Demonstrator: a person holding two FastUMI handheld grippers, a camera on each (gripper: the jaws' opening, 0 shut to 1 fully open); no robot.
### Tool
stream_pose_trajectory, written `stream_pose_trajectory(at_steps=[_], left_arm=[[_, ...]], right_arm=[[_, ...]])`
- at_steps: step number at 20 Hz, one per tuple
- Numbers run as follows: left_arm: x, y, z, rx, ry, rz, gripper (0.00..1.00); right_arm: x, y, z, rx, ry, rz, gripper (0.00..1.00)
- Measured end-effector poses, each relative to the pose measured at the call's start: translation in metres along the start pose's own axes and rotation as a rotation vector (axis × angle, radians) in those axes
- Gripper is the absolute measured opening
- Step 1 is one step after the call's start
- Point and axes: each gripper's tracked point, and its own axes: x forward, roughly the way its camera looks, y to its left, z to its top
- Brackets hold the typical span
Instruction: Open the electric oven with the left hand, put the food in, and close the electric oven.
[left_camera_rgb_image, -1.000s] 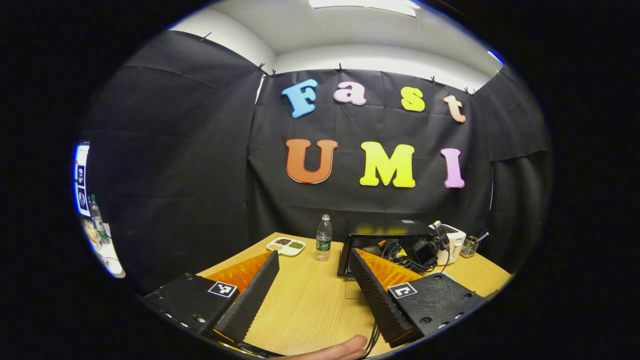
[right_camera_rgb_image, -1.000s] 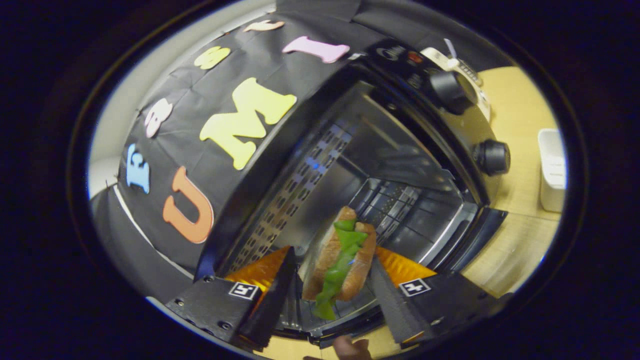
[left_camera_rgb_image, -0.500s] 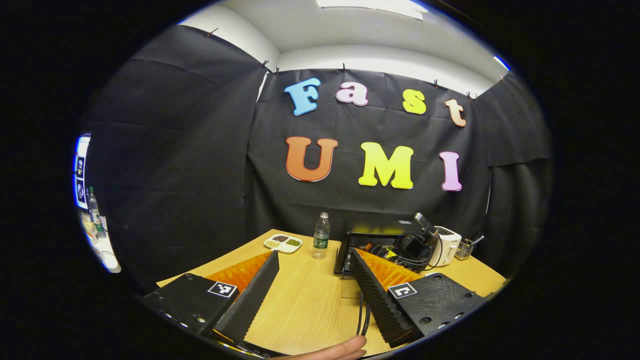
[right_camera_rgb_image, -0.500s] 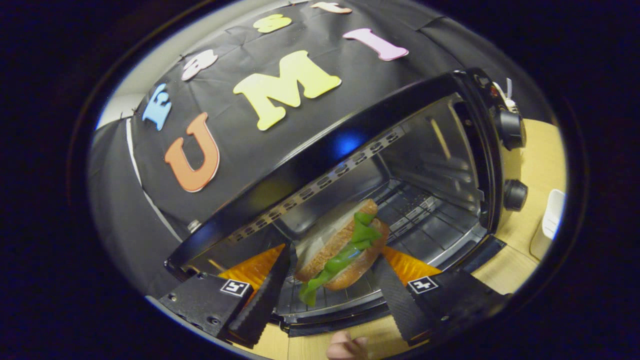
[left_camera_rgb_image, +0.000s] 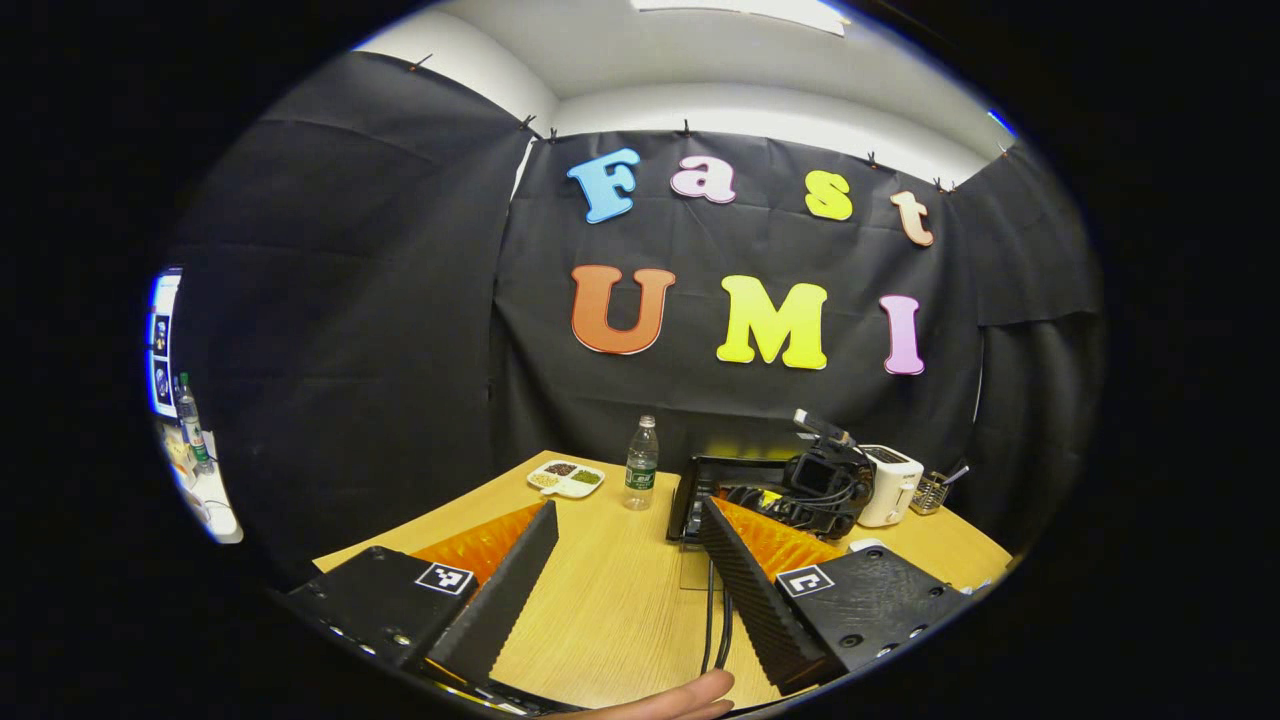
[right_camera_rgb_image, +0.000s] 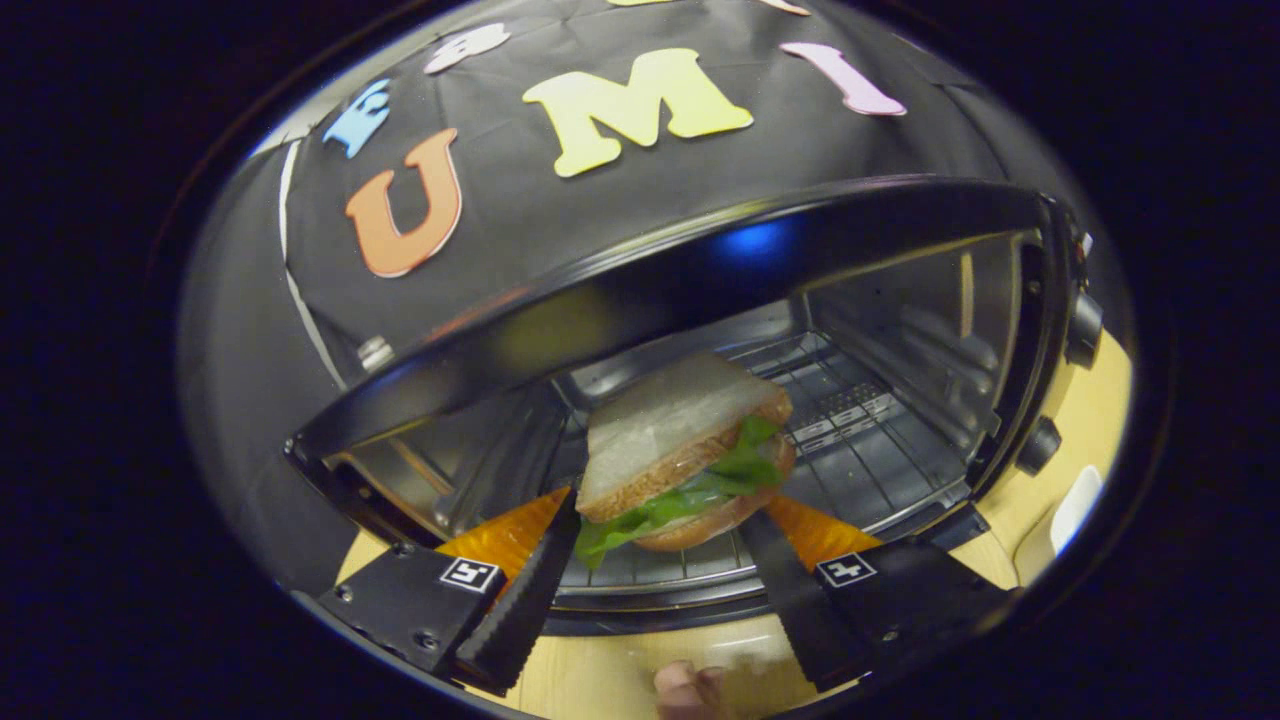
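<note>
My right gripper (right_camera_rgb_image: 660, 512) is shut on a sandwich (right_camera_rgb_image: 680, 440) of white and brown bread with green lettuce. The sandwich lies flat at the mouth of the black electric oven (right_camera_rgb_image: 700, 270), just above the front of its wire rack (right_camera_rgb_image: 850, 440). The oven stands open, its metal cavity and two knobs (right_camera_rgb_image: 1085, 330) in sight. In the left gripper view the oven (left_camera_rgb_image: 700, 480) sits far across the table, with the right gripper (left_camera_rgb_image: 820, 485) in front of it. My left gripper (left_camera_rgb_image: 625, 545) hovers open over the wooden table (left_camera_rgb_image: 600, 600), holding nothing.
A water bottle (left_camera_rgb_image: 640, 465) and a white divided dish (left_camera_rgb_image: 567, 478) stand left of the oven. A white toaster (left_camera_rgb_image: 890, 485) and a utensil holder (left_camera_rgb_image: 932, 492) are to its right. Black cables (left_camera_rgb_image: 715, 620) run across the table. A thumb (left_camera_rgb_image: 670, 700) shows at the bottom.
My right gripper has rolled level, turning the sandwich from on edge to flat at the oven's mouth. The left gripper has barely moved.
</note>
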Motion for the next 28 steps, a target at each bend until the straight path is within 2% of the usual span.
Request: stream_pose_trajectory(at_steps=[1,2,3,4,8,9,10,12,13,14,15,19,28], left_arm=[[0.001,-0.002,-0.002,-0.003,0.006,-0.005,0.94],[-0.001,-0.004,-0.004,-0.002,0.012,-0.008,0.83],[-0.002,-0.004,-0.006,0.003,0.016,-0.006,0.83],[-0.002,-0.003,-0.006,0.009,0.018,-0.004,0.94],[-0.007,0.001,-0.001,0.024,-0.004,0.022,0.94],[-0.007,0.001,0.000,0.024,-0.006,0.021,0.94],[-0.007,0.000,0.000,0.021,-0.005,0.018,0.94],[-0.007,-0.002,0.001,0.009,-0.008,0.015,0.94],[-0.007,-0.002,0.001,0.006,-0.009,0.013,0.94],[-0.007,-0.002,0.000,0.006,-0.006,0.013,0.94],[-0.007,-0.003,-0.001,0.006,0.000,0.013,0.94],[-0.007,-0.012,-0.005,0.014,0.026,0.007,0.94],[0.015,-0.060,0.001,0.050,0.030,-0.069,0.94]], right_arm=[[0.000,0.002,0.000,-0.042,0.013,-0.006,1.00],[0.001,0.001,-0.003,-0.080,0.029,-0.015,1.00],[0.001,0.001,-0.006,-0.099,0.051,-0.017,1.00],[0.000,0.001,-0.008,-0.096,0.075,-0.015,1.00],[-0.011,0.002,-0.009,-0.149,0.136,-0.019,1.00],[-0.015,0.001,-0.012,-0.167,0.169,-0.014,0.90],[-0.019,-0.001,-0.014,-0.176,0.194,-0.015,1.00],[-0.027,-0.002,-0.013,-0.198,0.217,0.000,1.00],[-0.033,-0.005,-0.012,-0.202,0.226,-0.004,0.90],[-0.041,-0.007,-0.010,-0.205,0.229,0.004,1.00],[-0.047,-0.007,-0.007,-0.205,0.226,0.015,1.00],[-0.088,-0.020,0.013,-0.225,0.173,0.045,1.00],[-0.243,-0.066,0.107,-0.220,-0.134,0.129,1.00]])
